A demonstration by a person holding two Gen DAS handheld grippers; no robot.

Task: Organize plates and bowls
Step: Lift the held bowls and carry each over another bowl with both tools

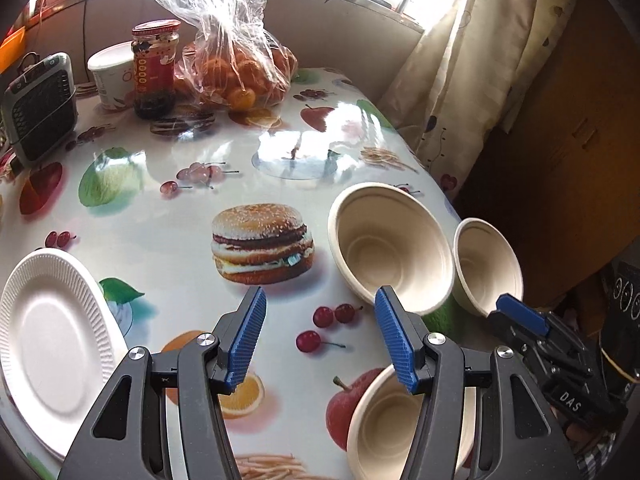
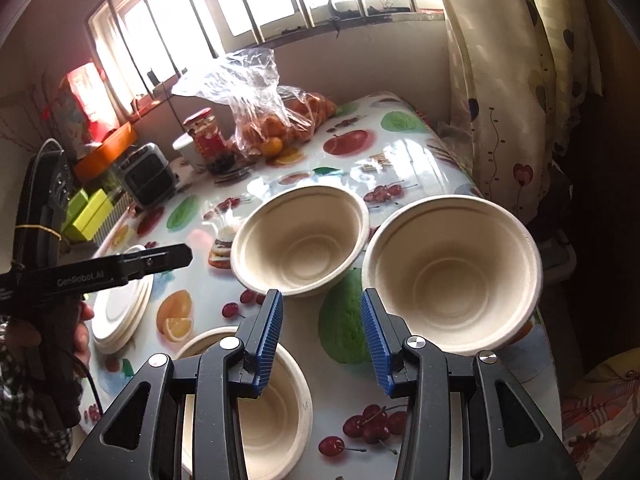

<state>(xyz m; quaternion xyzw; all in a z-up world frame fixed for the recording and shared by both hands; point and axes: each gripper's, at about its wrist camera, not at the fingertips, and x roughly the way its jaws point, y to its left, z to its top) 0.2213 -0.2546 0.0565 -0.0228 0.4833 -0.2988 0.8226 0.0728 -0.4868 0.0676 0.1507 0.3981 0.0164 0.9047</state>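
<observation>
Currently, the plates (image 2: 120, 312) are sitting stacked at the table's (image 1: 160, 208) left while three bowls (image 2: 300, 240) are standing apart, still unnested, and both grippers, left gripper (image 1: 320, 336) and right gripper (image 2: 322, 340), are hovering empty, jaws apart.

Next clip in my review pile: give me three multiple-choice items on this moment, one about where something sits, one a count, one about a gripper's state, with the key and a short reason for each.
1. Where is the paper plate stack?
A. on the table's left side
B. inside a bowl
C. on the windowsill

2. How many beige bowls are on the table?
A. one
B. three
C. five

3. What state is the right gripper in?
A. shut on a bowl
B. shut on a plate
C. open, holding nothing

Key:
1 A, the stack lies left of the printed burger.
2 B, far bowl, right bowl and near bowl.
3 C, its jaws stand apart with only tablecloth between.
</observation>
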